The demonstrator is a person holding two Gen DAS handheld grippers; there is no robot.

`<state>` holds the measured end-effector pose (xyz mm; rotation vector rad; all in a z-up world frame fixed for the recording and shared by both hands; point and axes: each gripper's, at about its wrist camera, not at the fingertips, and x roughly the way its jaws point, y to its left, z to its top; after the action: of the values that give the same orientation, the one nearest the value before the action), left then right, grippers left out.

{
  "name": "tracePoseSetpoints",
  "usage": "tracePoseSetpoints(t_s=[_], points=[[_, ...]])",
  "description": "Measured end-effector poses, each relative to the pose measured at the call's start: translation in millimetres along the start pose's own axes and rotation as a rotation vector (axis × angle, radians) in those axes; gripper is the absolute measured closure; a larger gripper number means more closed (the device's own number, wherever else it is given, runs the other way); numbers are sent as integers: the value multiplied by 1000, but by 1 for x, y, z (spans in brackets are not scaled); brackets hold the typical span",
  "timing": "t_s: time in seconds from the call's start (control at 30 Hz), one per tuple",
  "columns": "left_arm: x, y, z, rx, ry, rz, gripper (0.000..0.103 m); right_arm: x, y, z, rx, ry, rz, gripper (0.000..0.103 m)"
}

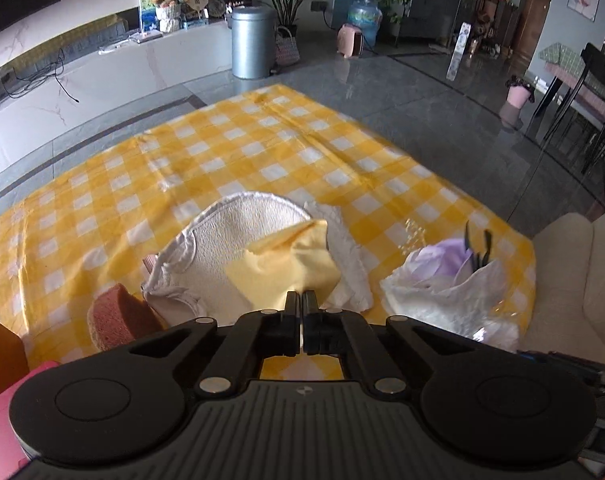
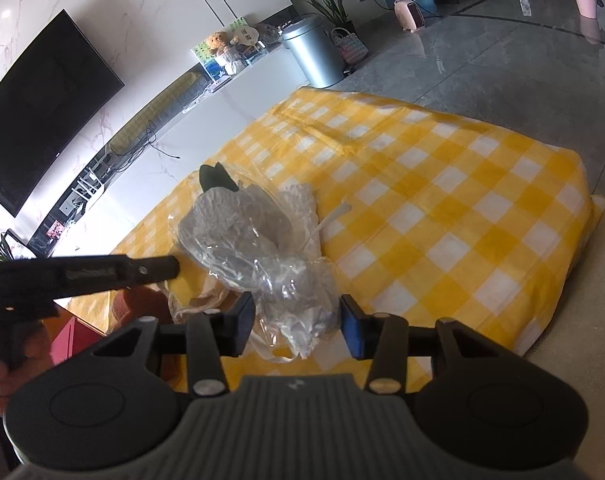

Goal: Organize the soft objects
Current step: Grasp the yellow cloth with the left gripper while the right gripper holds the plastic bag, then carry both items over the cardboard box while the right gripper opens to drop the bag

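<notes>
My left gripper (image 1: 301,300) is shut on a yellow cloth (image 1: 286,264), held over a white round towel (image 1: 238,240) on the yellow checked tablecloth (image 1: 230,152). A pink sponge (image 1: 118,316) lies to the left of the towel. A bouquet wrapped in clear plastic (image 1: 450,280) lies to the right. In the right wrist view my right gripper (image 2: 298,320) is open, its blue pads (image 2: 352,330) either side of the bouquet's wrapped stem (image 2: 298,304). The left gripper also shows in the right wrist view (image 2: 102,276).
A pink box (image 1: 2,420) and an orange-brown box (image 1: 0,356) stand at the table's near left. A beige sofa (image 1: 574,280) is at the right. A metal bin (image 1: 249,42), TV console and dining chair (image 1: 590,92) stand on the floor beyond.
</notes>
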<state>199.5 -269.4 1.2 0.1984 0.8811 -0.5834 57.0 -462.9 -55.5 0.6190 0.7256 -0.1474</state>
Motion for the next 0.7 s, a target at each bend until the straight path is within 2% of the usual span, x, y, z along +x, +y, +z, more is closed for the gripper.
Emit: tracePoseSetpoints(t_s=[0.17, 0.3, 0.47, 0.63, 0.7], points=[[-38, 1, 10, -26, -47, -45, 102, 1, 5, -1, -26, 3, 0, 57], [-63, 2, 10, -23, -79, -41, 102, 0, 8, -2, -36, -7, -6, 57], [-91, 7, 8, -5, -99, 28, 102, -6, 15, -3, -63, -24, -8, 57], [-126, 27, 1, -59, -121, 37, 102, -12, 27, -2, -102, -34, 24, 57], [-142, 34, -7, -50, -148, 69, 102, -14, 36, -3, -126, -34, 46, 57]])
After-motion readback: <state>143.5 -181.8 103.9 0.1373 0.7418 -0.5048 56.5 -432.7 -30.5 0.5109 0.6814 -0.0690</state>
